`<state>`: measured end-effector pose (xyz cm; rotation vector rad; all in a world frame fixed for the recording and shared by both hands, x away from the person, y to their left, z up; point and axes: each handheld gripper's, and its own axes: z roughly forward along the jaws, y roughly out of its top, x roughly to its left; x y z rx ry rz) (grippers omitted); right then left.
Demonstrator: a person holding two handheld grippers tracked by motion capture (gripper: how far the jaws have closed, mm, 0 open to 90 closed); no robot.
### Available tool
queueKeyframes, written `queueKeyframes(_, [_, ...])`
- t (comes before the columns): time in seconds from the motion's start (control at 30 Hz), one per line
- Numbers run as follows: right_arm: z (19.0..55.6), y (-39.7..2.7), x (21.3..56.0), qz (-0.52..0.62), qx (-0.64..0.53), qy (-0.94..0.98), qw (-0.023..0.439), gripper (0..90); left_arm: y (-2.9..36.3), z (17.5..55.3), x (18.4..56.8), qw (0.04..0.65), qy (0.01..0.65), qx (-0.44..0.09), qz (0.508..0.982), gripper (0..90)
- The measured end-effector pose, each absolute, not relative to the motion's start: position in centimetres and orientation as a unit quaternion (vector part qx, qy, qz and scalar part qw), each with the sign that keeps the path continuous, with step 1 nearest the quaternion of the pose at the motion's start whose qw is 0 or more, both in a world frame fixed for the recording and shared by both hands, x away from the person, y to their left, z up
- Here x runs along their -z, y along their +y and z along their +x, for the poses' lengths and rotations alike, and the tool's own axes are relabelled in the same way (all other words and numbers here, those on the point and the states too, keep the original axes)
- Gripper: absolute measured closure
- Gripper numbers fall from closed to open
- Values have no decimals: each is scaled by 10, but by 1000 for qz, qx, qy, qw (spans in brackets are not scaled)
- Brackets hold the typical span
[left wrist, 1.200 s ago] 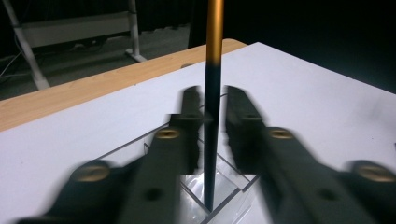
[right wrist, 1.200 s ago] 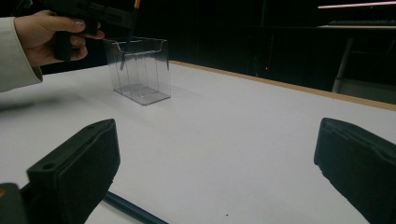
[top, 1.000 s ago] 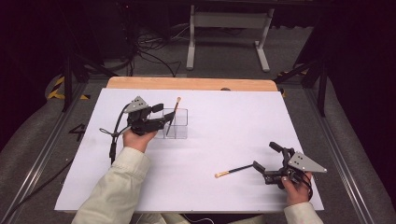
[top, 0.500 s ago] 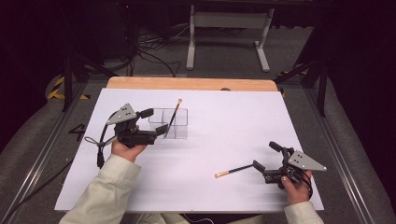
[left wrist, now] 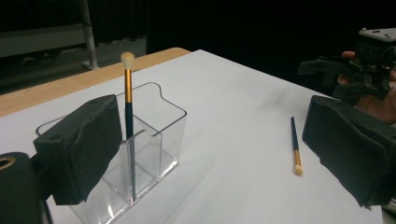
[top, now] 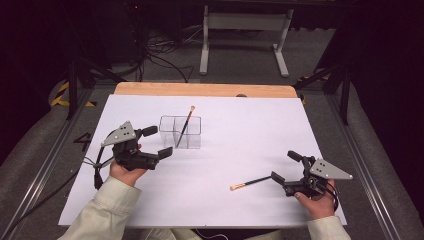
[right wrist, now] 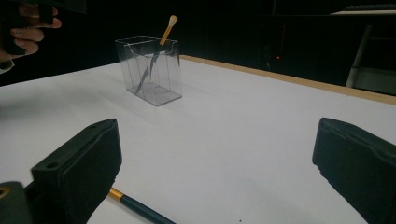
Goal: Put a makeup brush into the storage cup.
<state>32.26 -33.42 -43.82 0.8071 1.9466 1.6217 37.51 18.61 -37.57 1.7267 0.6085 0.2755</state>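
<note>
At bench centre: clear holder (top: 180, 132), one brush (top: 184, 126) upright inside.
Loose brush (top: 251, 181): at 5 o'clock, beside your right hand-held gripper (top: 286, 169), jaws wide.
Left hand-held gripper (top: 156, 142): wide, empty.
Risk: your low approach could roll the loose brush away.

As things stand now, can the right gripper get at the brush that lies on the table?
Probably yes. The right gripper is open and sits at the dark handle end of the lying brush. Bare white table surrounds it. The clear holder and the left gripper are far off.
</note>
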Motion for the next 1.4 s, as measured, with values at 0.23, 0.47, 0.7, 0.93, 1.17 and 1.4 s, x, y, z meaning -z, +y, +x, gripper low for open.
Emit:
queueKeyframes(0.23, [326, -329, 424, 288, -574, 728, 239, 50, 196, 369, 382, 603, 267, -118, 742, 40])
queueKeyframes(0.47, [336, -321, 402, 265, -531, 776, 214, 122, 209, 360, 389, 606, 277, -130, 734, 39])
queueKeyframes(0.7, [346, -312, 380, 252, -474, 819, 202, 193, 221, 355, 399, 609, 283, -135, 729, 39])
queueKeyframes(0.93, [353, -305, 370, 245, -425, 852, 183, 219, 225, 355, 405, 601, 291, -132, 732, 18])
queueKeyframes(1.17, [363, -292, 360, 221, -368, 888, 163, 229, 228, 354, 406, 602, 294, -135, 730, 19])
queueKeyframes(1.4, [370, -281, 357, 200, -333, 909, 150, 241, 229, 356, 410, 598, 305, -133, 729, 16])
